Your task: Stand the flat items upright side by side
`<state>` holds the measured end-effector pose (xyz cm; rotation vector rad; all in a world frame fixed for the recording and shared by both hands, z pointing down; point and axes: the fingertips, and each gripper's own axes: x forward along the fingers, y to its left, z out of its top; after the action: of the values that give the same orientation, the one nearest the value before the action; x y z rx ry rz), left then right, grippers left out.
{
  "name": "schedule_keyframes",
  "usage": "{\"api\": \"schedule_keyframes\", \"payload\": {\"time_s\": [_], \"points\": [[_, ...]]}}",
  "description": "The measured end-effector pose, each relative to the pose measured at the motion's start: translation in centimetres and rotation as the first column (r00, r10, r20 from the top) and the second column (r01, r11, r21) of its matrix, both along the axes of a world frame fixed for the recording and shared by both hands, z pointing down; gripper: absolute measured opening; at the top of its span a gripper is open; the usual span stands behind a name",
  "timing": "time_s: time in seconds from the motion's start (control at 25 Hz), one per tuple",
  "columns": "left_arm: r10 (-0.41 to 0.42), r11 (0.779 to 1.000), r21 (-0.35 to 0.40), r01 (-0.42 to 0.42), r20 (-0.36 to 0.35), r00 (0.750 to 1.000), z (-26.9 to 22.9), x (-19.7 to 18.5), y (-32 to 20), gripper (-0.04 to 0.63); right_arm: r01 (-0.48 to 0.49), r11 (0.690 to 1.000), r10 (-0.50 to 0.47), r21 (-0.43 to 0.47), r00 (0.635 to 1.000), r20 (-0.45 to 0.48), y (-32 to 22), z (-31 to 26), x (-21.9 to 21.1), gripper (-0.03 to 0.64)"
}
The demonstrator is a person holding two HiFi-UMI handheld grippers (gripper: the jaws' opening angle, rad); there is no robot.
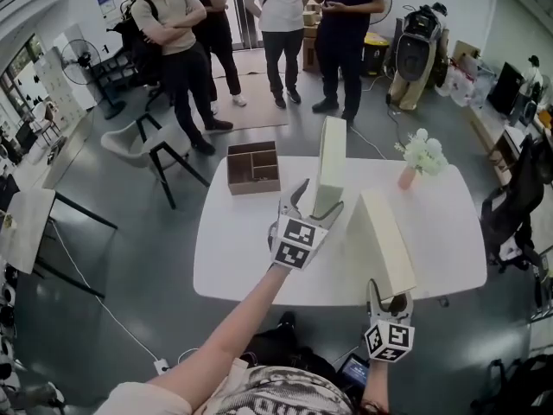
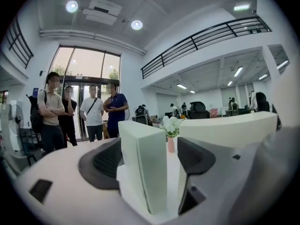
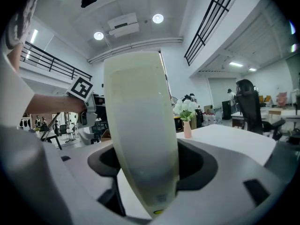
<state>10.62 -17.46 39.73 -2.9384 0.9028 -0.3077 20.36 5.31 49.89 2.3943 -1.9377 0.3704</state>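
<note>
Cream-coloured and flat, the upright box [image 1: 332, 167] stands on end near the middle of the round white bench [image 1: 251, 249], its narrow face turned towards the left gripper [image 1: 318, 199]. In the left gripper view this box [image 2: 143, 163] sits between the jaws of the left gripper [image 2: 150, 158], which are spread apart: a clear gap shows between the box and the jaw on its right, so nothing clamps it. The second box [image 1: 384, 240], the same cream colour, lies to the right of the first and apart from it, its near end clamped in the jaws of the right gripper [image 1: 387, 299] at the bench's near edge. In the right gripper view the second box [image 3: 140, 125] fills the space between the dark pads of the right gripper [image 3: 152, 165] and rises away from them, leaning a little; whether its far end rests on the bench I cannot tell. A brown wooden tray [image 1: 253, 168] with compartments sits at the far left of the bench, and a pink vase [image 1: 407, 176] of white flowers stands at the far right. Several people [image 1: 285, 24] stand on the grey floor beyond.
</note>
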Motion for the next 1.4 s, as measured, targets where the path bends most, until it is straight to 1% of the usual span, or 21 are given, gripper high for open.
{"api": "schedule_keyframes", "payload": {"time_s": [0.08, 0.12, 0.2, 0.24, 0.36, 0.64, 0.76, 0.88, 0.96, 1.0, 1.08, 1.16, 1.2, 1.28, 1.4], "points": [[-0.025, 1.000, 0.017, 0.024, 0.038, 0.999, 0.5, 1.3, -1.0, 0.367, -0.019, 1.000, 0.019, 0.002, 1.000, 0.005, -0.4, -0.1, 0.1, 0.325], [-0.032, 0.999, 0.023, 0.031, 0.045, 0.998, 0.8, 1.6, -1.3, 0.367, -0.030, 1.000, 0.030, 0.003, 1.000, 0.008, -0.5, -0.2, 0.1, 0.325], [-0.027, 0.999, 0.033, 0.026, 0.026, 0.999, 0.9, 1.8, -1.6, 0.345, -0.054, 0.999, 0.054, 0.006, 0.998, 0.014, -0.8, -0.2, 0.1, 0.325], [-0.020, 0.999, 0.037, 0.020, 0.010, 1.000, 0.9, 1.7, -1.6, 0.295, -0.065, 0.998, 0.065, 0.007, 0.998, 0.014, -1.1, -0.2, 0.1, 0.325], [-0.012, 0.999, 0.037, 0.013, -0.022, 1.000, 0.8, 1.2, -1.4, 0.285, -0.097, 0.995, 0.097, 0.008, 0.995, 0.007, -3.0, -0.1, 0.3, 0.325], [-0.047, 0.999, 0.005, 0.047, -0.047, 0.998, 0.8, 0.8, -1.7, 0.276, -0.169, 0.986, 0.169, 0.009, 0.985, -0.040, -12.4, -0.3, 0.5, 0.327], [-0.046, 0.999, 0.002, 0.046, -0.055, 0.997, 1.0, 0.8, -1.7, 0.276, -0.165, 0.986, 0.165, 0.007, 0.984, -0.068, -16.4, -0.4, 0.1, 0.328], [-0.054, 0.999, -0.009, 0.053, -0.071, 0.996, 0.9, 0.7, -2.1, 0.276, -0.150, 0.989, 0.151, 0.011, 0.987, -0.058, -19.0, -0.5, 0.3, 0.333], [-0.054, 0.998, -0.021, 0.052, -0.073, 0.996, 0.9, 0.7, -2.2, 0.275, -0.104, 0.995, 0.104, -0.002, 0.994, -0.046, -19.9, -0.3, 0.3, 0.353], [-0.053, 0.998, -0.025, 0.052, -0.074, 0.996, 0.9, 0.7, -2.2, 0.275, -0.058, 0.998, 0.058, -0.014, 0.997, -0.049, -20.2, -0.2, 0.1, 0.353], [-0.055, 0.998, -0.029, 0.053, -0.073, 0.996, 0.9, 0.8, -2.1, 0.275, 0.079, 0.996, -0.081, -0.035, 0.994, -0.067, -20.4, -0.1, -0.9, 0.347], [-0.056, 0.998, -0.028, 0.055, -0.068, 0.996, 0.9, 0.9, -2.1, 0.273, 0.217, 0.975, -0.221, -0.052, 0.971, -0.088, -20.2, 0.1, -2.0, 0.347], [-0.059, 0.998, -0.027, 0.057, -0.066, 0.996, 0.9, 1.0, -2.1, 0.273, 0.263, 0.963, -0.268, -0.063, 0.958, -0.098, -20.0, 0.2, -2.2, 0.347], [-0.073, 0.997, -0.032, 0.071, -0.069, 0.995, 0.9, 1.1, -2.0, 0.272, 0.321, 0.944, -0.328, -0.079, 0.939, -0.103, -20.1, 0.3, -2.1, 0.347], [-0.116, 0.992, -0.054, 0.112, -0.072, 0.991, 0.9, 1.3, -2.0, 0.272, 0.387, 0.917, -0.396, -0.094, 0.912, -0.106, -20.6, 0.4, -1.9, 0.341]]}}
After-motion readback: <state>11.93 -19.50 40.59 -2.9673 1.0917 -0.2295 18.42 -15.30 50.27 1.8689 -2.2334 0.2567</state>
